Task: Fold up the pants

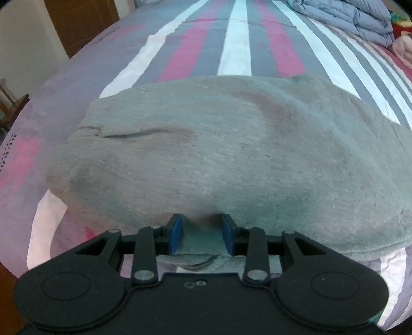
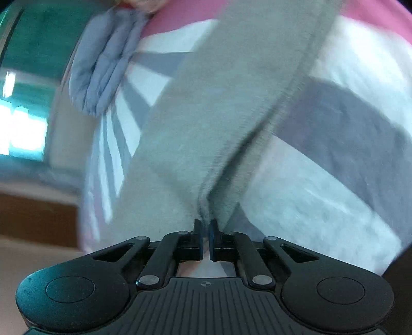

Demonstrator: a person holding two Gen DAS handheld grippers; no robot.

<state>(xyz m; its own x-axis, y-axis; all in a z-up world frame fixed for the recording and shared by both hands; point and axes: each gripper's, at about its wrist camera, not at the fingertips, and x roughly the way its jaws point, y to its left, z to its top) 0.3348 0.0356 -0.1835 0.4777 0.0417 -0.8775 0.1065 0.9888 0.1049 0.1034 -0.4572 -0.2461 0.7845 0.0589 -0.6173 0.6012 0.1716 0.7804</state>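
Grey knit pants point(image 1: 206, 154) lie spread across a striped bed sheet point(image 1: 235, 46) in the left wrist view, with a pocket slit at the left. My left gripper point(image 1: 202, 221) is shut on the near hem of the pants, a thick fold of grey cloth filling the gap between its blue pads. In the blurred right wrist view, a long leg of the pants point(image 2: 221, 108) runs away from me toward the top of the frame. My right gripper point(image 2: 205, 225) is shut on a pinched ridge of that grey cloth, the pads almost touching.
A folded blue-grey quilt point(image 1: 355, 18) lies at the far right of the bed, also seen as a quilt point(image 2: 103, 59) at the upper left in the right wrist view. A brown door point(image 1: 82, 23) stands beyond the bed's left edge. The striped sheet point(image 2: 322, 195) stretches right of the pants leg.
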